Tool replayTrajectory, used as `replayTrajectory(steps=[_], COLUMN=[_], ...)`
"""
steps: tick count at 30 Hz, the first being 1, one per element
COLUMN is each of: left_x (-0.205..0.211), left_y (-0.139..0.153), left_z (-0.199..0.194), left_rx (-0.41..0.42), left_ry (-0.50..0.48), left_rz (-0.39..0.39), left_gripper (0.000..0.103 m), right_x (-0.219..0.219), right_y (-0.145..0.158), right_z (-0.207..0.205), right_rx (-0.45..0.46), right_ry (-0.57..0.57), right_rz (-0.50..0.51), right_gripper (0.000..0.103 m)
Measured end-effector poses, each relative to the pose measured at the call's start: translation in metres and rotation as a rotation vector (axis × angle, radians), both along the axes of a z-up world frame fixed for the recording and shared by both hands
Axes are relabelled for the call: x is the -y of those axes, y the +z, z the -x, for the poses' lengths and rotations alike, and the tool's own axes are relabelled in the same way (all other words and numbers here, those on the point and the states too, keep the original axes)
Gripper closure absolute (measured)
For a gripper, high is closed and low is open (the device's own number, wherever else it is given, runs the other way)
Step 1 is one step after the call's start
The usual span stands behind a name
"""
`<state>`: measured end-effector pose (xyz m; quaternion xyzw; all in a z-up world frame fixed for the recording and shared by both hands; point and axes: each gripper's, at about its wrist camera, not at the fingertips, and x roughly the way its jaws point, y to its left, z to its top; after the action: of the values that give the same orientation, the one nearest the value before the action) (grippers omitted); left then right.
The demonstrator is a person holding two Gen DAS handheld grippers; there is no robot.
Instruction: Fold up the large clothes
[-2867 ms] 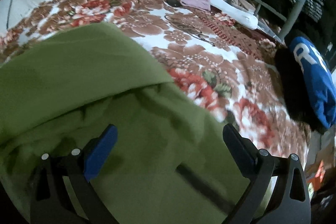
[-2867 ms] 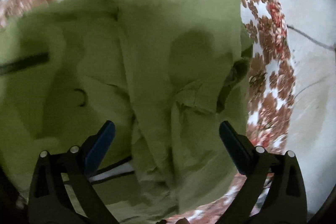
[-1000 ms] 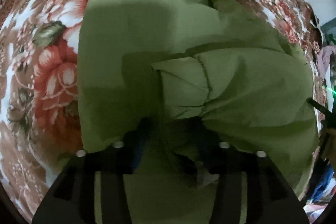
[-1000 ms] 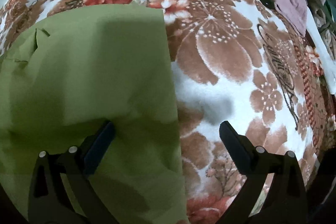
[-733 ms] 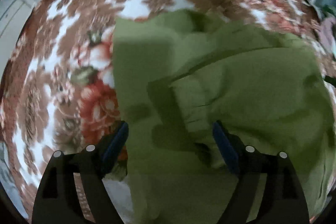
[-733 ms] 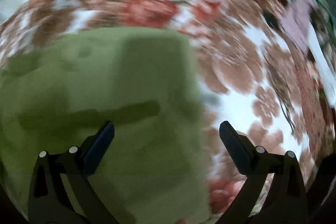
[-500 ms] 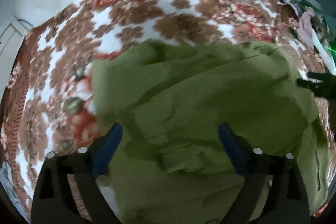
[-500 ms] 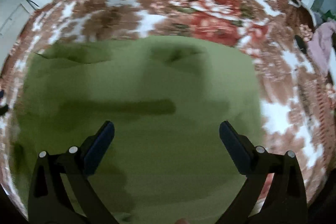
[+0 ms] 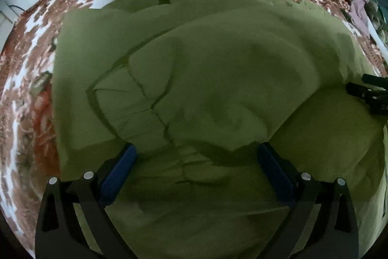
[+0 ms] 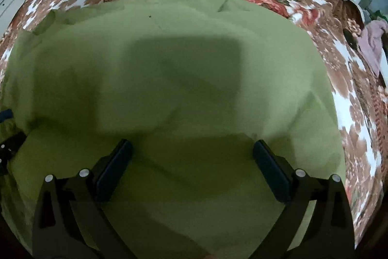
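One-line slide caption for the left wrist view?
Open left gripper, jaws just opened, above a rumpled green garment on a floral blanket.

Both wrist views steeply downward, close over the same green garment (image 9: 218, 79), side by side.

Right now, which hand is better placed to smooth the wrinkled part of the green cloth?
Left. The left gripper hangs open directly over the creased, bunched layers of the green cloth. Under the right gripper, also open, the cloth already lies mostly flat.
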<state>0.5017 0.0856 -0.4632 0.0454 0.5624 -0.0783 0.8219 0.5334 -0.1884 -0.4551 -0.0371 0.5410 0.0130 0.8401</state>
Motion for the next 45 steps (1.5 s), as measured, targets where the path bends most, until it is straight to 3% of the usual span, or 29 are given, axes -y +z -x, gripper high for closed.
replayTrajectory(steps=[6,12,21,29,32,35,42,45], left_x=[-0.015,-0.017,-0.016,-0.024,-0.032,-0.045,-0.079,-0.094], left_y=[0.05,0.103,0.116,0.148,0.147,0.14,0.105,0.093], left_z=[0.023,0.08,0.19,0.299,0.326,0.349,0.39,0.408], left_rx=[0.062,0.103,0.065,0.067,0.035,0.01,-0.096,-0.147], left_ry=[0.05,0.074,0.148,0.242,0.246,0.263,0.239,0.27], left_rz=[0.069,0.086,0.045,0.032,0.002,0.021,-0.01,0.038], left_gripper=[0.006,0.006,0.006,0.005,0.006,0.006,0.006,0.006], right_x=[-0.003,-0.002,0.032,0.076,0.088,0.101,0.143,0.161], right_y=[0.03,0.07,0.094,0.117,0.115,0.105,0.064,0.05], right_z=[0.028,0.072,0.151,0.229,0.252,0.276,0.346,0.365], right_rx=[-0.005,0.042,0.071,0.077,0.042,-0.003,-0.111,-0.153], right_ry=[-0.017,-0.017,-0.004,-0.001,-0.01,-0.04,-0.121,-0.162], right_rz=[-0.028,-0.047,-0.072,-0.071,-0.084,-0.11,-0.11,-0.116], right_gripper=[0.005,0.005,0.005,0.005,0.005,0.005,0.005,0.005])
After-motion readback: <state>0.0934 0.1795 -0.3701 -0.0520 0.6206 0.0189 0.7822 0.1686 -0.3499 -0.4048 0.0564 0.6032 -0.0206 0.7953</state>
